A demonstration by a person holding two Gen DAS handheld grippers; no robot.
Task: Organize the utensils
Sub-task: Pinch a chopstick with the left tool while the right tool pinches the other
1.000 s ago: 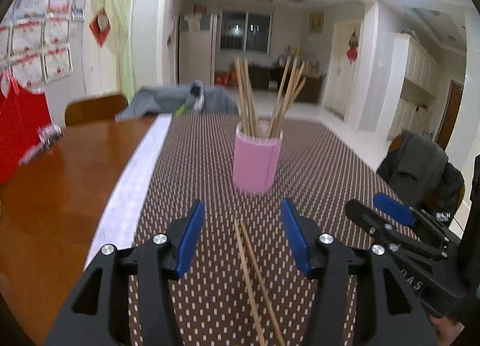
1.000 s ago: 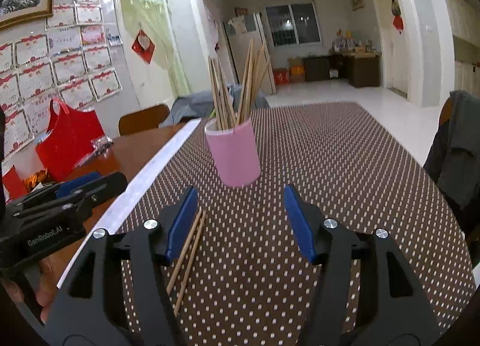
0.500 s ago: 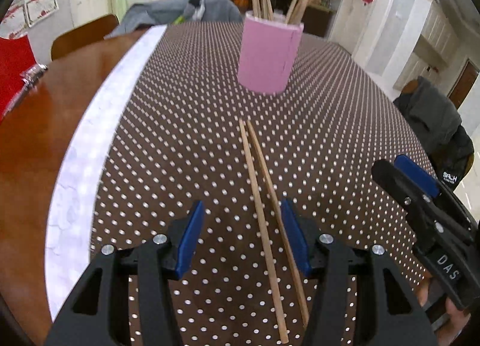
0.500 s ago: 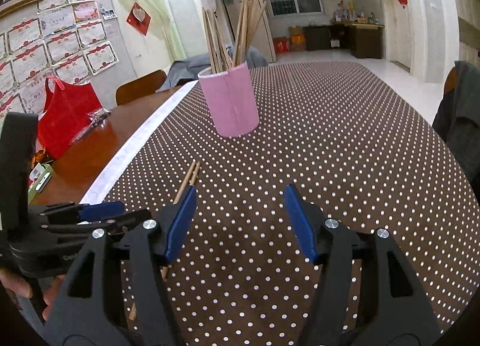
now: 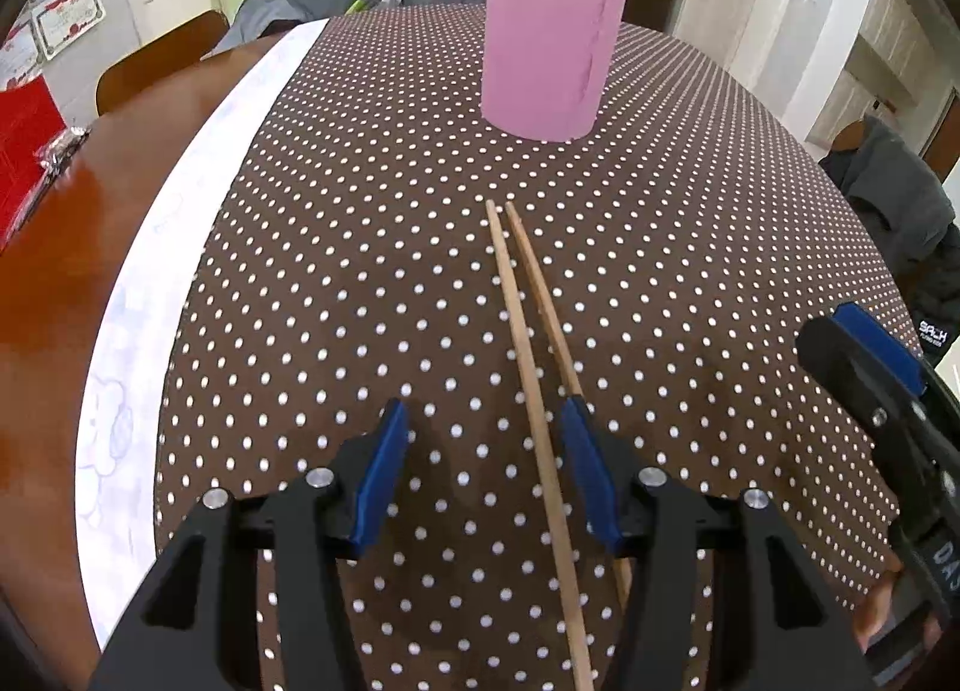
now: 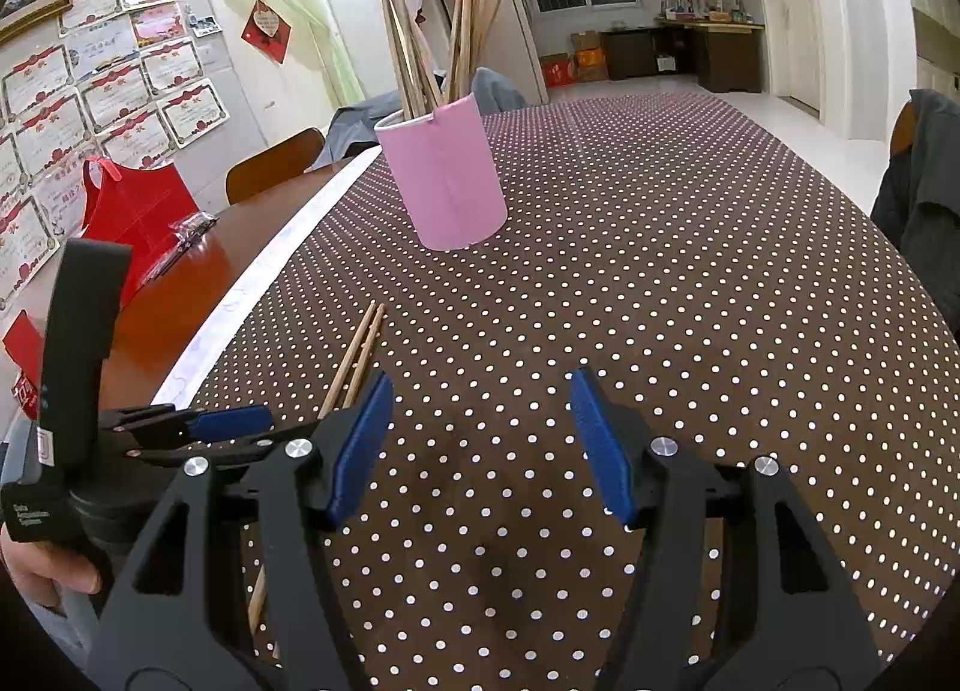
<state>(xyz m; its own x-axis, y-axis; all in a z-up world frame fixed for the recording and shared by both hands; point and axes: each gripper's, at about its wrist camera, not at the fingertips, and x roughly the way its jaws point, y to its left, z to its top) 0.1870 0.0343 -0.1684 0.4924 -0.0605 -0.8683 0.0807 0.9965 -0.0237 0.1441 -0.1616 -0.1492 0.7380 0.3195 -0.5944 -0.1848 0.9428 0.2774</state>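
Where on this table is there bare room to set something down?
Open cloth lies right of the pink cup and ahead of the right gripper. It's crowded by the loose chopsticks under the left gripper.

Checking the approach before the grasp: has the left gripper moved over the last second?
Yes. The left gripper dropped toward the loose chopsticks, tilting down; the pink cup sits higher in view.

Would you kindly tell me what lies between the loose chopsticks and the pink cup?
Nothing: in the left wrist view, only bare dotted tablecloth separates the chopsticks from the pink cup.
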